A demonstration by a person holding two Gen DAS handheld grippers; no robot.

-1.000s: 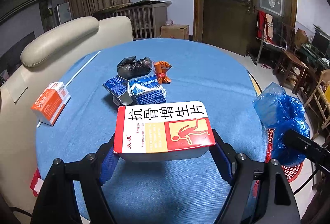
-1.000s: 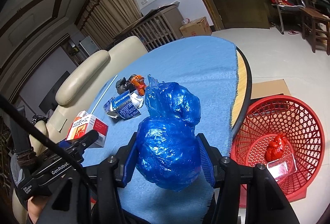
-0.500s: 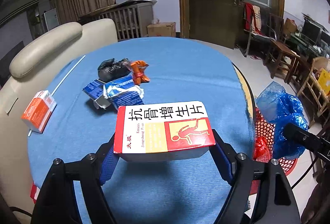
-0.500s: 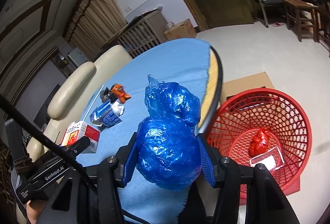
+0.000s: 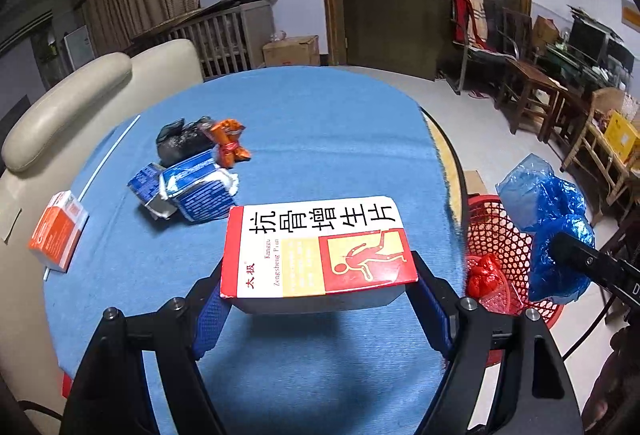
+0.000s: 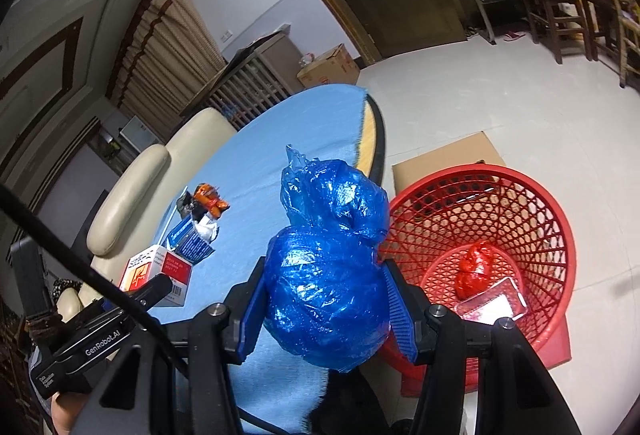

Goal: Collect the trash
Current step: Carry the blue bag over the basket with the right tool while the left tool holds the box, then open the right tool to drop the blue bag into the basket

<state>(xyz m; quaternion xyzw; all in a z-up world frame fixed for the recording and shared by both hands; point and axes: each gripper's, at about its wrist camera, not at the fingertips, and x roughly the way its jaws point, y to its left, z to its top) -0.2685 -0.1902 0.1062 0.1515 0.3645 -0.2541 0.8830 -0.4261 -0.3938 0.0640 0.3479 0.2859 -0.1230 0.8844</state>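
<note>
Trash in both your grippers, near the red basket

Your left gripper clamps the medicine box above the blue tablecloth; your right gripper squeezes the blue bag beside the red basket on the floor.

Both the left gripper and the right gripper have matte black frames with silver screw heads and ribbed blue finger pads. In the right wrist view the left gripper's body reads "GenRobot.AI" in white, with a black cable crossing above that lettering.
</note>
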